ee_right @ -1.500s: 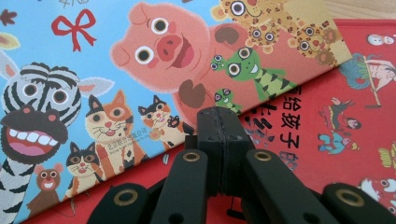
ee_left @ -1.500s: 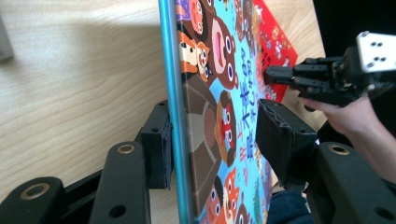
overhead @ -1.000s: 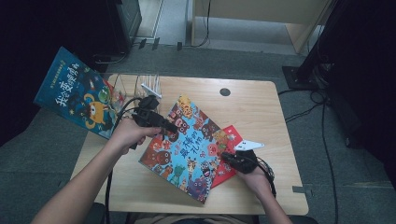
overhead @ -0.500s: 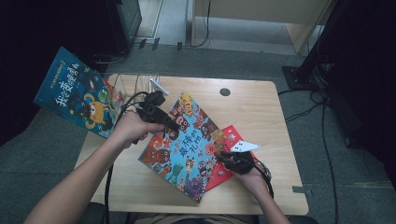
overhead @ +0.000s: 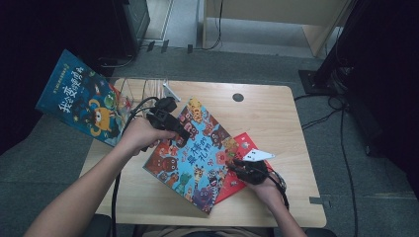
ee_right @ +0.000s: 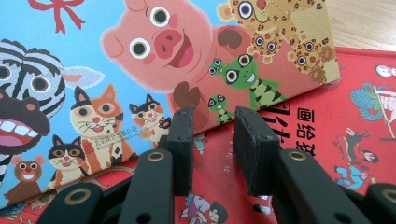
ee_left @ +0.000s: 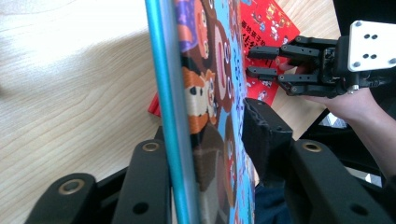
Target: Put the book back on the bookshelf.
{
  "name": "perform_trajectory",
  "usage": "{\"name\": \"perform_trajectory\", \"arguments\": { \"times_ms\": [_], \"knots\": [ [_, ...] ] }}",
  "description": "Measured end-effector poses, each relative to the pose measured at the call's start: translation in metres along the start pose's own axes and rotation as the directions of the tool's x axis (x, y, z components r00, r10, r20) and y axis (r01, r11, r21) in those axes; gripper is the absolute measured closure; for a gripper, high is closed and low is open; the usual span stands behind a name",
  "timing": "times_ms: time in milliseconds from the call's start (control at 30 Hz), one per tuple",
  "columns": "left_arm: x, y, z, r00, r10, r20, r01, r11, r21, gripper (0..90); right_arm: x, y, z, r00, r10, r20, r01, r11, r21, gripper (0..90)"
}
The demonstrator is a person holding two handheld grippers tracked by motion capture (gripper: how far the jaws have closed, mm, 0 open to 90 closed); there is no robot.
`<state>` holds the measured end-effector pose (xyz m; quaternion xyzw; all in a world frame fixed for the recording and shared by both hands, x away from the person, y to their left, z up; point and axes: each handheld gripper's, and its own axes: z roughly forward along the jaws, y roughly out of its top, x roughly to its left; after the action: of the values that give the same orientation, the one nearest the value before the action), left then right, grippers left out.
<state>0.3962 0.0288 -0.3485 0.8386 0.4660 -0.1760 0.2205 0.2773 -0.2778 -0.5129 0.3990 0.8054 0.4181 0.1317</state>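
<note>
Table (overhead: 276,113) of pale wood bears a blue animal picture book (overhead: 195,153) lying across a red book (overhead: 244,148), its far edge clamped in the left gripper (overhead: 180,132) as the right gripper (overhead: 236,167), jaws just opening on nothing, waits nearby; lifting the blue book clear looks next.

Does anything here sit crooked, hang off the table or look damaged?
Yes. The dark blue book overhangs the table's far left corner. The animal picture book lies skewed across the red book, one edge between the left gripper's jaws. No damage shows.
</note>
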Motion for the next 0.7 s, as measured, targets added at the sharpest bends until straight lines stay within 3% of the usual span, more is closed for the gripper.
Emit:
{"name": "perform_trajectory", "arguments": {
  "times_ms": [100,267,400,533,700],
  "knots": [
    [-0.003,0.000,0.000,1.0000,0.003,0.001,-0.003,1.0000,-0.002,59.5,0.000,0.000,0.000,1.0000,-0.001,0.000,0.001,1.000,0.000,68.6],
    [-0.009,0.001,0.000,0.9965,0.040,-0.074,-0.040,0.9992,0.000,60.4,0.000,0.000,0.000,1.0000,-0.005,0.002,0.005,1.000,0.001,68.1],
    [-0.012,0.000,-0.001,0.9933,0.071,-0.092,-0.071,0.9975,-0.001,63.7,0.000,0.000,0.000,0.9999,-0.009,0.004,0.009,1.000,-0.001,67.9],
    [-0.010,0.000,-0.002,0.9982,0.056,-0.022,-0.056,0.9984,-0.005,68.7,0.000,0.000,0.000,0.9999,-0.015,0.007,0.015,1.000,-0.002,67.8],
    [-0.009,0.002,0.001,0.9974,0.045,0.057,-0.045,0.9990,0.001,73.1,0.001,0.000,0.000,0.9998,-0.016,0.009,0.016,1.000,0.001,67.8]
  ]
}}
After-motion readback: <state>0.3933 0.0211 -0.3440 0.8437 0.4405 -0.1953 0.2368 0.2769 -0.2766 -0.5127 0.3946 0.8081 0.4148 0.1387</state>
